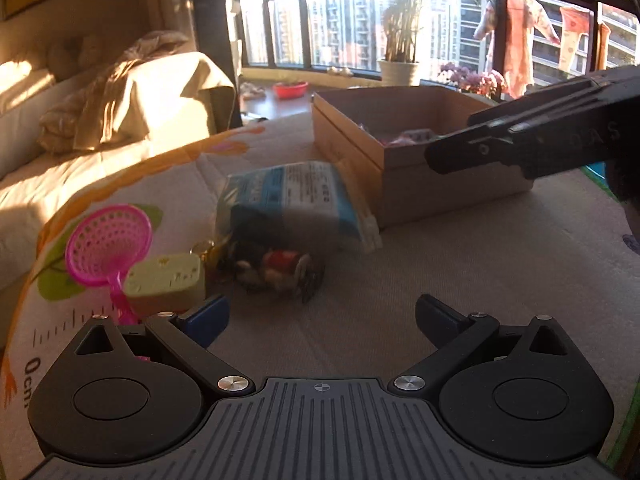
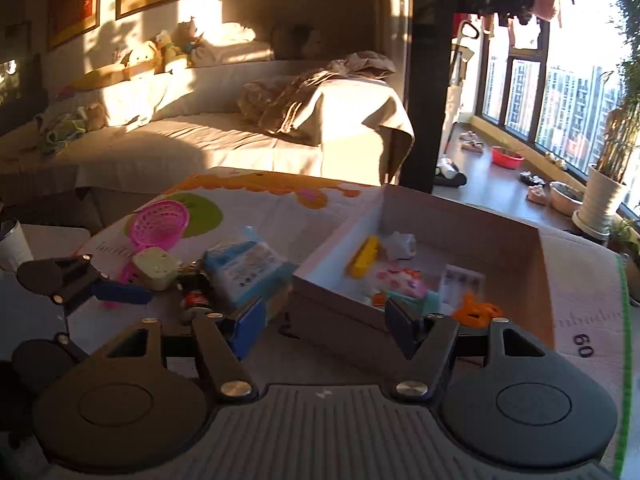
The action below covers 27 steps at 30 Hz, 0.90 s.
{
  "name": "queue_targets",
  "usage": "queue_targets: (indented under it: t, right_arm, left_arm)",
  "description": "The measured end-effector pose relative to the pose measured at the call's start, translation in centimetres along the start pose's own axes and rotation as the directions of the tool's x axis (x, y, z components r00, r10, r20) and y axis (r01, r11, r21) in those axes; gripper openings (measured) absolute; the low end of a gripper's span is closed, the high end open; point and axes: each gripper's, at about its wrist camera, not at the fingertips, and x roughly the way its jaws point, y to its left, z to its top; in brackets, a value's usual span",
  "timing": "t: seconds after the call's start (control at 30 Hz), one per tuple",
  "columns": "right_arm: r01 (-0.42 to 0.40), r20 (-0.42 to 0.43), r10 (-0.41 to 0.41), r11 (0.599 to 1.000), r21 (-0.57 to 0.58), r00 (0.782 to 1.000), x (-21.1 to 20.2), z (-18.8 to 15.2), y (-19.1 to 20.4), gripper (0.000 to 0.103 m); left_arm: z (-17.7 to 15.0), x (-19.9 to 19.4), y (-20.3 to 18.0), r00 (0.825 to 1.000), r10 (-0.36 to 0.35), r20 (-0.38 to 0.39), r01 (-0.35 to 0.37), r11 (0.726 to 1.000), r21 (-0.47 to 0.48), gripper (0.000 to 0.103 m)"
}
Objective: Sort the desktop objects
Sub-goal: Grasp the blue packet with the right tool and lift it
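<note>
On the far left of the surface (image 1: pixel 460 280), which is covered by a printed mat, a pink toy strainer (image 1: pixel 107 246) is laid flat, with a pale green block (image 1: pixel 166 280) touching its handle. Just right of the block, a small dark bundle of trinkets (image 1: pixel 276 270) is seen, blurred — its parts cannot be told apart. A blue and white packet (image 1: pixel 288 200) is leaned over the bundle and rests against the near wall of an open cardboard box (image 1: pixel 360 148). In the right wrist view, the box (image 2: pixel 440 216) is shown to hold a yellow piece (image 2: pixel 364 258), a crumpled white item (image 2: pixel 400 244), a pink and white toy (image 2: pixel 400 280), a clear flat pack (image 2: pixel 464 280) and an orange piece (image 2: pixel 476 312). The left hand-held gripper (image 1: pixel 322 322) is held low over the surface with its jaws spread wide apart; nothing is between them, and the trinket bundle lies just ahead of the left finger (image 1: pixel 208 318). The right hand-held gripper (image 2: pixel 326 326) is held with its jaws partly apart and empty, aimed at the near corner of the box, the packet lying just beyond its blue left pad (image 2: pixel 250 328). In the left wrist view, the right hand-held gripper (image 1: pixel 448 156) is seen from the side, reaching in over the right end of the box.
</note>
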Motion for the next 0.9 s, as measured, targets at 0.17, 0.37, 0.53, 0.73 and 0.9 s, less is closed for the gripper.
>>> queue_targets:
  t: [0.17,0.37,0.53,0.73,0.9]
  right_arm:
    - [-0.075,-0.077,0.076,0.997,0.019,0.994,3.7,3.4,2.7,0.038]
    - [-0.008,-0.129,0.016,0.998,0.067,0.992,10.6,7.5,3.8,0.038]
    - [-0.057,-0.212,0.074,0.995,0.087,0.975,12.3,6.5,5.7,0.04]
    - [-0.14,-0.257,0.171,0.981,0.134,0.951,7.5,3.4,5.5,0.041]
    - [-0.154,-0.266,0.204,0.968,0.198,0.942,3.4,-0.3,3.7,0.042]
  left_arm:
    - [-0.9,-1.2,1.0,0.999,0.022,-0.029,-0.023,0.998,-0.05,0.102]
    - [-1.9,-3.0,2.3,1.0,0.01,-0.028,-0.012,0.996,-0.087,0.103]
    - [-2.6,-4.1,3.1,0.999,-0.03,-0.016,0.028,0.992,-0.123,0.103]
    - [-2.6,-4.2,2.4,0.996,-0.089,-0.001,0.088,0.989,-0.121,0.103]
    - [-2.6,-4.0,0.7,0.989,-0.145,0.005,0.145,0.987,-0.075,0.103]
